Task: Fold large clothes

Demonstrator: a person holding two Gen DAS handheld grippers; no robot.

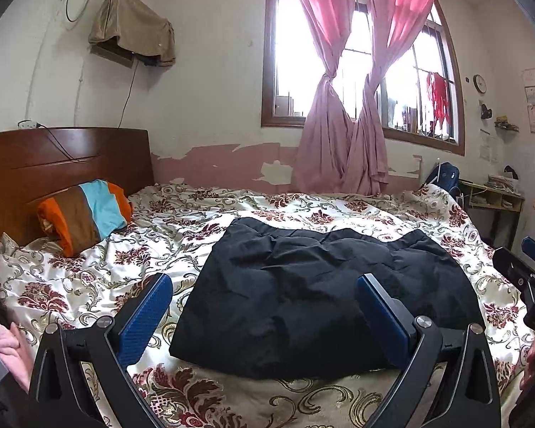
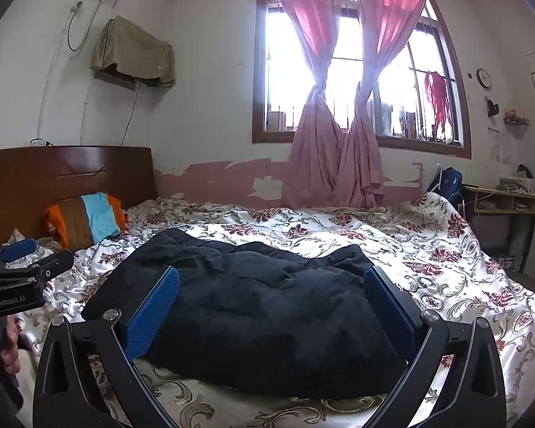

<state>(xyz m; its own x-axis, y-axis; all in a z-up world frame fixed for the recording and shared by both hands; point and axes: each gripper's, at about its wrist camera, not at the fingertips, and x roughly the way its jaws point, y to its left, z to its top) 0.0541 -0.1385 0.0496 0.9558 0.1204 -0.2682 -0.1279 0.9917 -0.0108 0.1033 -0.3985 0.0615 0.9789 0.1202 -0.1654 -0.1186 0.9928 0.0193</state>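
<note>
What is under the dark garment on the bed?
The dark garment lies on the floral bedspread, which shows all around it. Whatever the bedspread hides beneath it cannot be seen. Both tongs are open and hold nothing.

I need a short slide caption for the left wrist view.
Open left gripper above a folded black garment lying on a floral bedspread.

The left tool (image 1: 264,290) is held level with its blue-padded fingers (image 1: 144,321) spread wide, gripping nothing. The right tool (image 2: 271,285) is beside it, equally agape and empty, a hand (image 2: 9,346) at its neighbour's handle.
</note>
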